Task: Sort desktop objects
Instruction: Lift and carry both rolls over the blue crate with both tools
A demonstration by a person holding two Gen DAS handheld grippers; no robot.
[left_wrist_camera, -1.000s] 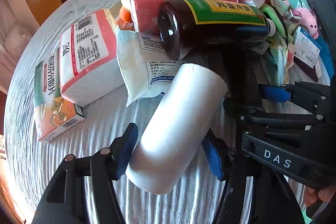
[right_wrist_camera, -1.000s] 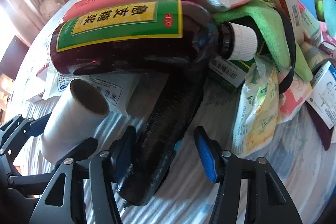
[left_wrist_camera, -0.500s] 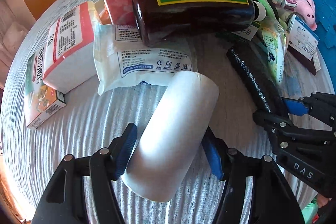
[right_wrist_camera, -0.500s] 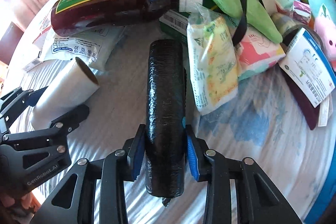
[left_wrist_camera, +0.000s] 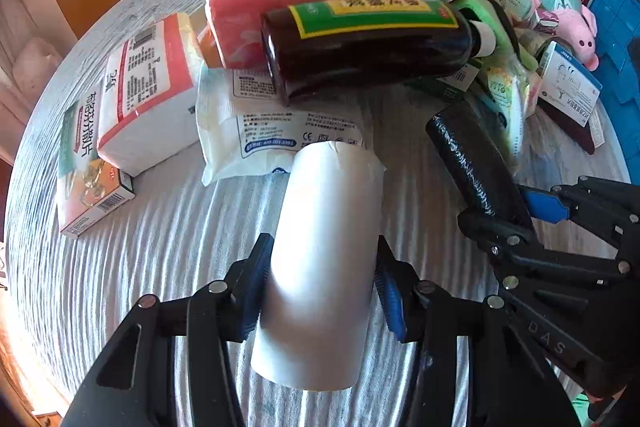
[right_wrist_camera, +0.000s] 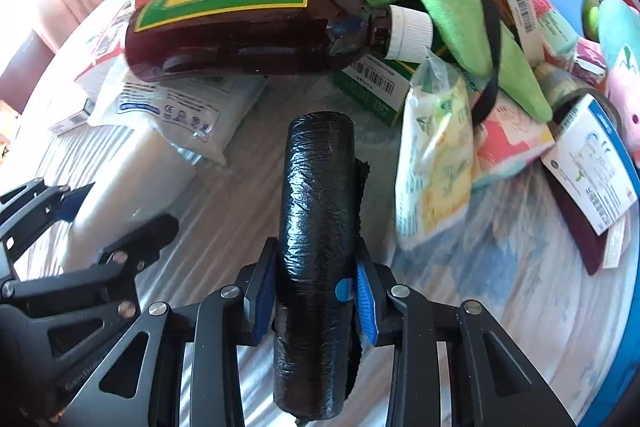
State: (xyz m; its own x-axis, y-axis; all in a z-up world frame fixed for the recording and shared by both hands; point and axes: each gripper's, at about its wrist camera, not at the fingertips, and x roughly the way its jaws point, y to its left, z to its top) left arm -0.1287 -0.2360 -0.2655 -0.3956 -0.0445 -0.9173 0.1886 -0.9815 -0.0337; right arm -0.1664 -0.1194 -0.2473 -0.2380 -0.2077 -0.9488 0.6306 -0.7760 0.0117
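A white roll [left_wrist_camera: 328,247] of thin plastic lies lengthwise between the blue pads of my left gripper [left_wrist_camera: 320,287]. Its jaws are closing and both pads touch the roll's sides. My right gripper [right_wrist_camera: 316,291] is shut on a black roll [right_wrist_camera: 318,211] of bags, held lengthwise a little above the cloth. In the left wrist view the black roll [left_wrist_camera: 472,155] and the right gripper [left_wrist_camera: 516,211] sit to the right of the white roll. The right wrist view has the white roll [right_wrist_camera: 132,179] and the left gripper [right_wrist_camera: 80,211] at its left.
A brown syrup bottle [left_wrist_camera: 368,51] lies on its side atop a heap of pink tissue packs, plush toys, boxes and sachets at the back. A white gauze pack [left_wrist_camera: 280,131] lies under it. A medicine box [left_wrist_camera: 88,167] lies left. A blue tray [left_wrist_camera: 616,27] stands right. Striped cloth [left_wrist_camera: 140,259] covers the table.
The left jaws have closed in onto the white roll. The right gripper shut on the black roll and drew it back from under the bottle, slightly upward.
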